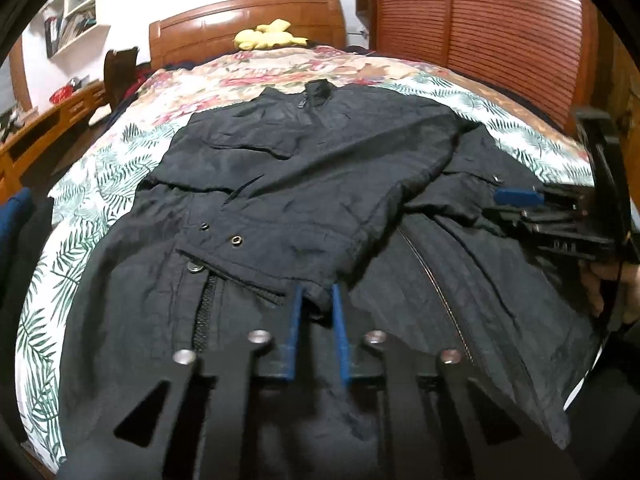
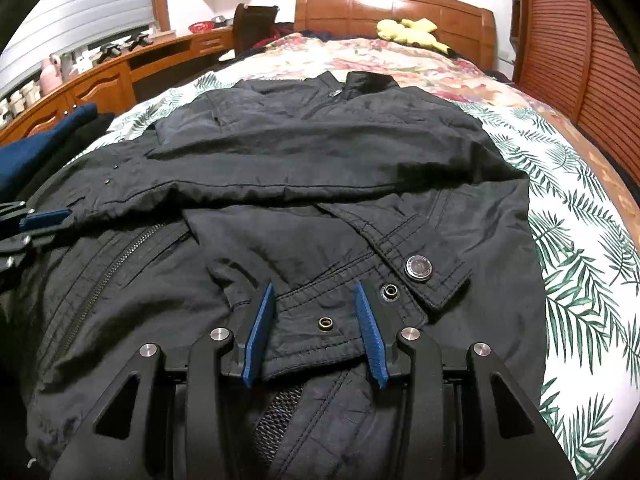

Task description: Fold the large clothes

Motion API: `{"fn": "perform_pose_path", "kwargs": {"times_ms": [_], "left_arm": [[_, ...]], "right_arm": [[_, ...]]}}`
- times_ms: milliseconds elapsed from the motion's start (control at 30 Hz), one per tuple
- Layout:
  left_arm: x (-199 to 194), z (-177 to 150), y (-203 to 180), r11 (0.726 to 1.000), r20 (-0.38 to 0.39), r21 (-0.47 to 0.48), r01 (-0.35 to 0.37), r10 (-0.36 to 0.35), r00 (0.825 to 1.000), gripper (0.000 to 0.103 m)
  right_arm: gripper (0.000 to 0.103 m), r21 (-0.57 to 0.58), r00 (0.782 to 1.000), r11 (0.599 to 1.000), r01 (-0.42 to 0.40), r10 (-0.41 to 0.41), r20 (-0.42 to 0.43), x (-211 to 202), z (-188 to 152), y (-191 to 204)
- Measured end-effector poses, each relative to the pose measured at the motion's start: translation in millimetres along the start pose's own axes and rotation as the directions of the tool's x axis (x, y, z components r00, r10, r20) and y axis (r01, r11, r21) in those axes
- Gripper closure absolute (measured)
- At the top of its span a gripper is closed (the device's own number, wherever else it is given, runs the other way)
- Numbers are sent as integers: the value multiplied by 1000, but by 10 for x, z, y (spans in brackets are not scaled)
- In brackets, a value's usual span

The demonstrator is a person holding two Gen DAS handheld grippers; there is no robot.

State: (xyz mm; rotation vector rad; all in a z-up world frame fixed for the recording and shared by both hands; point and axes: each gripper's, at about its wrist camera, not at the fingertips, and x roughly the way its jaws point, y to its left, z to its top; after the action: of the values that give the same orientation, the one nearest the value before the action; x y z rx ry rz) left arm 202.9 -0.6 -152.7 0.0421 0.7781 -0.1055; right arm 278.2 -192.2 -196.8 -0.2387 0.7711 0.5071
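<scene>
A black jacket [image 1: 304, 168] lies flat on the bed, collar toward the headboard, both sleeves folded across its front. It also shows in the right wrist view [image 2: 320, 152]. My left gripper [image 1: 318, 292] has its blue pads narrowly apart around the cuff of one folded sleeve [image 1: 312, 296]. My right gripper [image 2: 316, 292] is open, its blue pads either side of the other sleeve's cuff [image 2: 320, 320] with its snap buttons. Each gripper shows at the edge of the other's view, the right gripper [image 1: 516, 196] and the left gripper [image 2: 44, 218].
The bed has a palm-leaf and floral cover [image 2: 580, 248] and a wooden headboard [image 2: 392, 4]. A yellow soft toy [image 1: 264, 34] lies near the pillows. A wooden desk [image 2: 100, 76] runs along the left; a slatted wardrobe [image 1: 480, 20] stands at the right. Dark blue cloth [image 2: 36, 140] lies at the bed's left edge.
</scene>
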Motion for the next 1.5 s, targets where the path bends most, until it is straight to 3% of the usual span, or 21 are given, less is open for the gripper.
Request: {"fn": "perform_pose_path", "kwargs": {"times_ms": [333,600,767,900,1233,1500], "left_arm": [[-471,344,-17,994,91,24,-103,101,991,98],[-707,343,21,993,61,-50,-105,108,992,94],[-1062,240,190,985,68,-149,-86,97,993,73],[-1250,126,407,974,60,-183,-131,144,988,66],[-1076,-231,894,967,-11,-205,-148,149,989,64],[-783,-519,1211,967,-131,-189,-168,145,981,63]], "right_arm": [[61,13,1000,1000,-28,28,9,-38,-12,-25],[61,21,999,999,-45,45,2,-26,3,-60],[61,25,998,998,-57,57,-1,-27,5,-81],[60,28,998,998,-62,62,-2,-22,18,-97],[60,8,999,999,-34,35,-5,-10,15,-55],[60,11,999,999,-36,37,-7,-1,19,-42]]}}
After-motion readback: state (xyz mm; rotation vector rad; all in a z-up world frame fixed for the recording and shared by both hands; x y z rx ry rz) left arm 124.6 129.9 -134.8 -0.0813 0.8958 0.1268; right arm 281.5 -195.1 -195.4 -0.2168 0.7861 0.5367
